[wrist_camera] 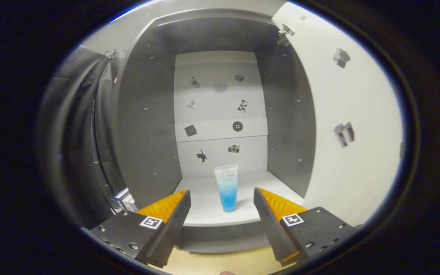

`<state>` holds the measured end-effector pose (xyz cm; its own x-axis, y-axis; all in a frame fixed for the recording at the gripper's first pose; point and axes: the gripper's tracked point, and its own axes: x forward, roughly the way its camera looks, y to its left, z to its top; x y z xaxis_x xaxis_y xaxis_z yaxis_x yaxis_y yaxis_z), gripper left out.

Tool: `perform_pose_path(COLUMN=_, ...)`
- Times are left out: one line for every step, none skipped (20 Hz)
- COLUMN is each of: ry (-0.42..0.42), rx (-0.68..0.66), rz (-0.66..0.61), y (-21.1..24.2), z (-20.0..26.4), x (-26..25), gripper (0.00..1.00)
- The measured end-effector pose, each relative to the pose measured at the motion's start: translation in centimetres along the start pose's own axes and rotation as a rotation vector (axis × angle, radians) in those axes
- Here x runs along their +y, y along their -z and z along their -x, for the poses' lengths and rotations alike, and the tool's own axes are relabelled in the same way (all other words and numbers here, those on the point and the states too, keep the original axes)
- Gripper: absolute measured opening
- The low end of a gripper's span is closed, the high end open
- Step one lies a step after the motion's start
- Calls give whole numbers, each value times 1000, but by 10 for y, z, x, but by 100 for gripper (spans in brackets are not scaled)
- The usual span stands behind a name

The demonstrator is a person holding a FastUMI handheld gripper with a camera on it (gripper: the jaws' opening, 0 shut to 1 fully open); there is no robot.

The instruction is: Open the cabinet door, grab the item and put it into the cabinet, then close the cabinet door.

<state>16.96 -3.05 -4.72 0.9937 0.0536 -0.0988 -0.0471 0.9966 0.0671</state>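
Partly hidden: cabinet [147, 114] base behind fingers; tube [227, 187] print too small to read. Tube stands cap-down on white shelf [208, 214] inside cabinet, just ahead of fingers, centred on gap between them. Gripper [222, 198] spread wide, holds nothing, clear of tube. Door [342, 172] swung open at right, small stickers on it and on back panel [220, 107]. Dark cloth [75, 145] at left. Pale tabletop [220, 263] below fingers.
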Motion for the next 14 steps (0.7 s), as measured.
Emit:
perform_pose_path(ry=12, rx=-2, rz=2, y=-1, z=19, x=-4, gripper=98)
perform_pose_path(ry=26, rx=-3, rz=12, y=0, z=40, x=-7, gripper=97)
perform_pose_path(ry=41, rx=-7, rz=24, y=0, z=61, x=-12, gripper=98)
perform_pose_path(ry=52, rx=-12, rz=25, y=0, z=83, x=-16, gripper=98)
perform_pose_path(ry=62, rx=-15, rz=22, y=0, z=104, x=-19, gripper=98)
perform_pose_path(ry=78, rx=-14, rz=16, y=0, z=126, x=-26, gripper=98)
perform_pose_path(ry=96, rx=-9, rz=12, y=1, z=147, x=-34, gripper=98)
perform_pose_path(ry=116, rx=-3, rz=9, y=3, z=169, x=-44, gripper=98)
perform_pose_path(ry=139, rx=9, rz=9, y=6, z=188, x=-55, gripper=98)
perform_pose_path(ry=169, rx=21, rz=11, y=9, z=207, x=-69, gripper=97)
perform_pose_path(ry=201, rx=32, rz=10, y=11, z=226, x=-85, gripper=98)
perform_pose_path(ry=229, rx=36, rz=6, y=13, z=240, x=-99, gripper=98)
perform_pose_path(ry=261, rx=40, rz=-2, y=14, z=255, x=-116, gripper=98)
perform_pose_path(ry=293, rx=46, rz=-3, y=17, z=270, x=-134, gripper=98)
